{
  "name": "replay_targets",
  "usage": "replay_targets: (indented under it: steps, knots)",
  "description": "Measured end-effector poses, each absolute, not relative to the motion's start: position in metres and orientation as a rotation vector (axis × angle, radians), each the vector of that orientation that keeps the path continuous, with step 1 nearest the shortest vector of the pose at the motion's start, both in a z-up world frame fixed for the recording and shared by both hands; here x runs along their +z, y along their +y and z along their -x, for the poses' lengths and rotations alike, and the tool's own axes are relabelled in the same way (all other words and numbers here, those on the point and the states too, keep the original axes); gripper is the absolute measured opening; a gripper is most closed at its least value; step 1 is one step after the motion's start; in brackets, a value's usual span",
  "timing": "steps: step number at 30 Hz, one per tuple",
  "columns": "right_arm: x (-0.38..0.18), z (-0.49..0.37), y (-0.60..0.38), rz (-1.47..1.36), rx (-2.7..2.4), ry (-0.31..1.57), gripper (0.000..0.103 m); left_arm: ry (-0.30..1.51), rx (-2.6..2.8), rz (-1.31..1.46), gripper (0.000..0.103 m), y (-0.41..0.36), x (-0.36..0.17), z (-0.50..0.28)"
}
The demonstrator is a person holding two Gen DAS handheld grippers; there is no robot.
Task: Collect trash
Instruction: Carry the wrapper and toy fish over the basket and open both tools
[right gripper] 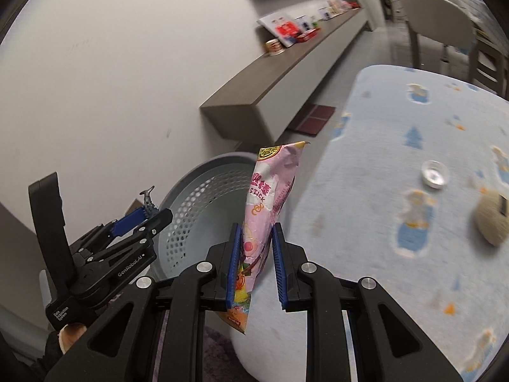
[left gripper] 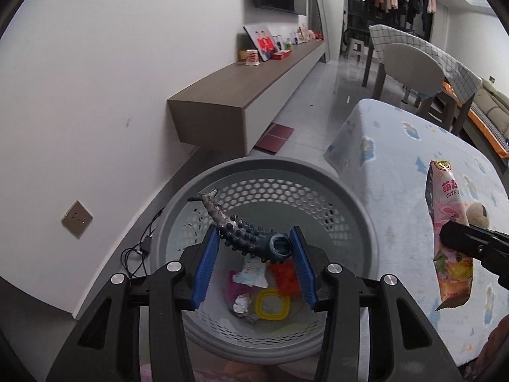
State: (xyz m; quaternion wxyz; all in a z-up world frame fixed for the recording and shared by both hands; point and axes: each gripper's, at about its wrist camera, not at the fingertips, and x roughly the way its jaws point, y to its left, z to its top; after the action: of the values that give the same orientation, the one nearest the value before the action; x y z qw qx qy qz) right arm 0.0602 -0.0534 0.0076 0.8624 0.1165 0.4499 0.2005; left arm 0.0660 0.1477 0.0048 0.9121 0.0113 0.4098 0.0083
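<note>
My left gripper (left gripper: 254, 238) is shut on a dark knobbly rubber toy (left gripper: 241, 232) and holds it over the grey perforated basket (left gripper: 343, 210). The basket holds a yellow ring, an orange piece, paper and foil scraps. My right gripper (right gripper: 254, 245) is shut on a pink snack wrapper (right gripper: 270, 197), upright, at the table's left edge beside the basket (right gripper: 203, 197). The left gripper (right gripper: 140, 219) with the toy shows in the right wrist view. The right gripper's body (left gripper: 470, 242) and the wrapper (left gripper: 448, 229) show in the left wrist view.
A table with a light blue cloth (right gripper: 397, 127) carries a clear cap (right gripper: 434, 175) and a beige round object (right gripper: 491, 219). A wall shelf (left gripper: 241, 89) holds photos and boxes. A chair (left gripper: 410, 63) stands behind. Cables (left gripper: 140, 248) lie on the floor.
</note>
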Motion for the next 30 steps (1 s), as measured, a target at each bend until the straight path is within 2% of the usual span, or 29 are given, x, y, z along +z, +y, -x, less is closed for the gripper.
replay_targets:
  steps: [15, 19, 21, 30]
  knots:
    - [-0.036, -0.114, 0.001, -0.134, 0.489, 1.032, 0.023, 0.922, 0.036, 0.029, 0.046, 0.176, -0.029, -0.09]
    - [-0.036, -0.113, -0.001, -0.132, 0.472, 1.008, 0.038, 0.925, 0.03, 0.042, 0.062, 0.177, -0.03, -0.091]
    - [-0.037, -0.113, -0.003, -0.138, 0.465, 1.008, 0.039, 0.922, 0.032, 0.038, 0.065, 0.176, -0.03, -0.09]
    - [-0.033, -0.106, -0.005, -0.139, 0.444, 0.994, 0.039, 0.921, 0.058, 0.022, 0.066, 0.175, -0.029, -0.089]
